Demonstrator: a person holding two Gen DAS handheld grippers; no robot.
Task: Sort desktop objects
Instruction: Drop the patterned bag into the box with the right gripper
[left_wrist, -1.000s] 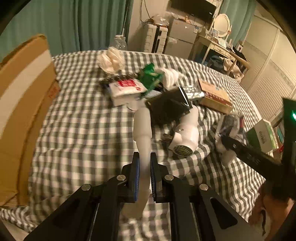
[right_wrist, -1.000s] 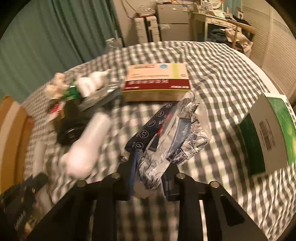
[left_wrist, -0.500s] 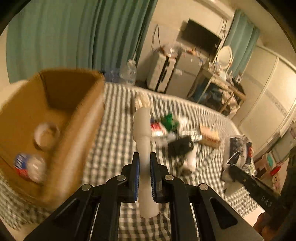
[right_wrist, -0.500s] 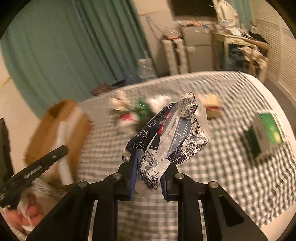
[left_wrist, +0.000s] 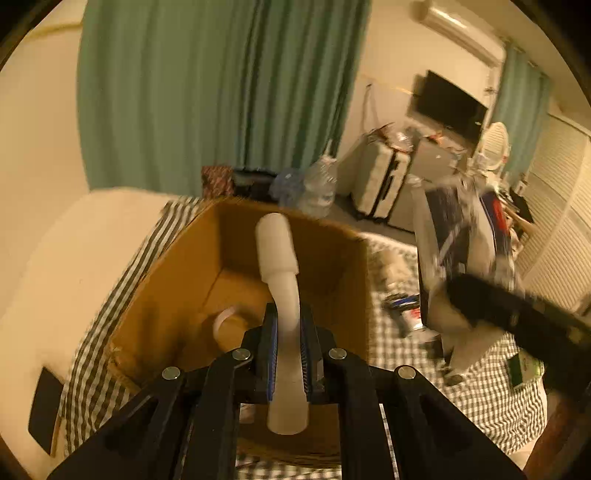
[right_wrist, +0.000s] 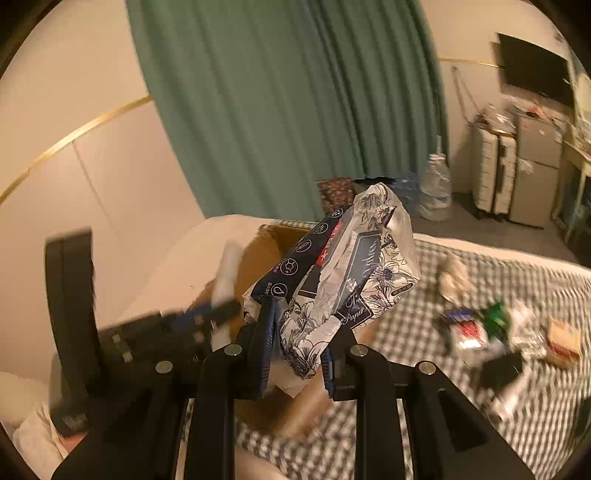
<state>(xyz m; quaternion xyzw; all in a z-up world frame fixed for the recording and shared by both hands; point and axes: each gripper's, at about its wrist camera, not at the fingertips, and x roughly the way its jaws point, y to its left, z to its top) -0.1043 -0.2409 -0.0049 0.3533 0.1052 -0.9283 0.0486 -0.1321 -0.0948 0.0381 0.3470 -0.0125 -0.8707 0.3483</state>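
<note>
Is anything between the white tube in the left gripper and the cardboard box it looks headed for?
Nothing visible blocks it. The left gripper is shut on the white tube, which hangs over the open top of the cardboard box. Inside lies only a tape roll on the floor. The tissue pack in the right gripper is off to the side.

White plastic tube (left_wrist: 282, 295) sits upright above the open cardboard box (left_wrist: 177, 295), which has a tape roll (left_wrist: 231, 325) inside. Floral tissue pack (right_wrist: 343, 284) is crumpled, up in the air beside it.

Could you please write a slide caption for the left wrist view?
Left tool holds a white tube over an open cardboard box.
</note>
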